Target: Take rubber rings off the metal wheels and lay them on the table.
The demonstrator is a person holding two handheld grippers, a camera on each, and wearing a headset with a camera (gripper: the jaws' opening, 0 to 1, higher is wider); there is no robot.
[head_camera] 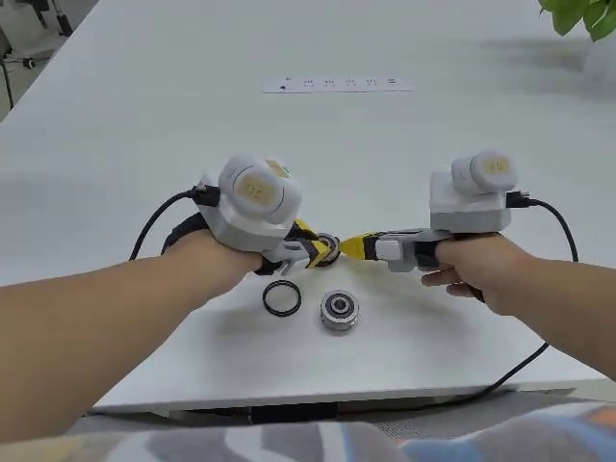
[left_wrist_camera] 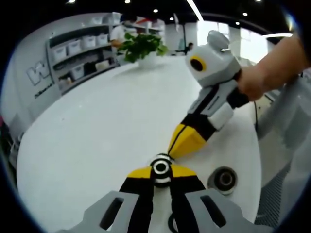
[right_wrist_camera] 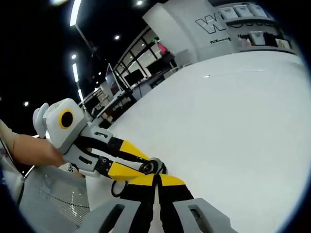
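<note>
My left gripper (head_camera: 322, 252) is shut on a small metal wheel (head_camera: 330, 246) and holds it just above the white table; the wheel (left_wrist_camera: 161, 168) sits between its yellow tips (left_wrist_camera: 160, 173). From the right, my right gripper (head_camera: 349, 247) meets that wheel with its jaws shut, its tips (left_wrist_camera: 173, 151) pinching the black rubber ring on the wheel's rim. Its own view shows the jaws (right_wrist_camera: 155, 178) closed right under the wheel (right_wrist_camera: 152, 166). A loose rubber ring (head_camera: 282, 297) lies on the table below, beside a second metal wheel (head_camera: 340, 309).
The table's near edge (head_camera: 337, 385) runs close under the loose wheel. A white power strip (head_camera: 337, 85) lies far back, and a green plant (head_camera: 582, 14) stands at the far right corner. Black cables trail from both grippers.
</note>
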